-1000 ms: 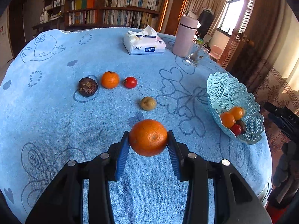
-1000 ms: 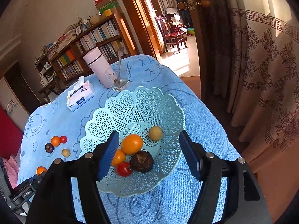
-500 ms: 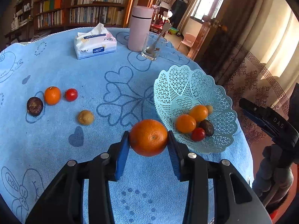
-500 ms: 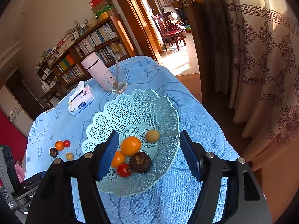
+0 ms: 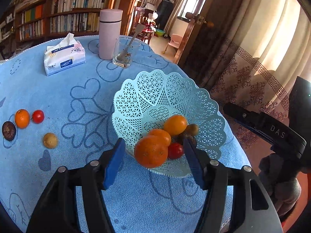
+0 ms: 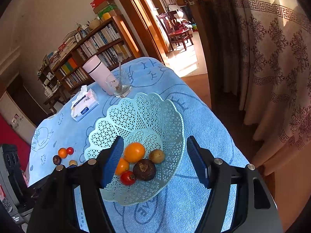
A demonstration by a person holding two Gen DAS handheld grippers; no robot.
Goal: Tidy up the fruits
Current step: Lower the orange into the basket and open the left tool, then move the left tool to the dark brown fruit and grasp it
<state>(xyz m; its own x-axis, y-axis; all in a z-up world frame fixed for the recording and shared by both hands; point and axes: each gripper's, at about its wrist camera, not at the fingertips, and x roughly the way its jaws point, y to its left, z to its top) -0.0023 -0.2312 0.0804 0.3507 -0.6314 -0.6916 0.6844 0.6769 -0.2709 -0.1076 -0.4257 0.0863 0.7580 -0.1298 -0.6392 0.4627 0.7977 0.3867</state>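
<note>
My left gripper [image 5: 154,156] is open over the near rim of the pale green lattice basket [image 5: 173,89]. A big orange [image 5: 151,151] sits between its spread jaws, touching neither pad. The basket holds two oranges [image 5: 175,124], a tomato [image 5: 175,151], a dark passion fruit and a small brown fruit [image 5: 192,129]. On the blue cloth at left lie an orange [image 5: 22,118], a tomato [image 5: 38,116], a dark passion fruit [image 5: 9,130] and a brown fruit [image 5: 50,140]. My right gripper [image 6: 155,162] is open and empty above the basket [image 6: 147,114].
A tissue pack [image 5: 64,58], a pink flask [image 5: 109,34] and a glass with a spoon [image 5: 124,53] stand at the table's far side. The table edge runs just right of the basket. The other gripper's body [image 5: 272,132] is at right.
My left gripper carried the big orange right to the basket and opened, letting go of it. The right gripper barely moved.
</note>
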